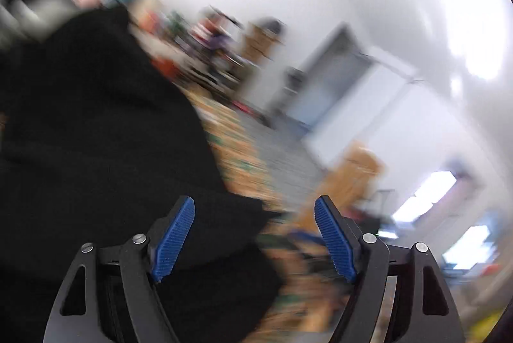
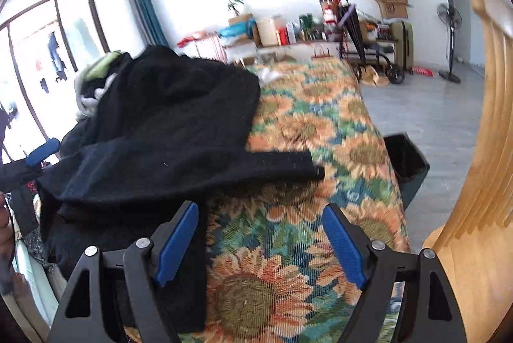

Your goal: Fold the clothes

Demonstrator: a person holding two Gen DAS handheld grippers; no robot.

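A black garment lies heaped on the sunflower-patterned cover, with one sleeve stretched out to the right. My right gripper is open just in front of that sleeve, above the cover, and its left finger overlaps a dark fold of cloth. The left wrist view is blurred. There the black garment fills the left half, and my left gripper is open at the garment's right edge with nothing pinched between its blue pads.
A green and white heap of clothes sits behind the black garment. A black bin stands by the cover's right edge, with a wooden rail at far right. A cluttered shelf, a wheeled frame and a fan stand at the back.
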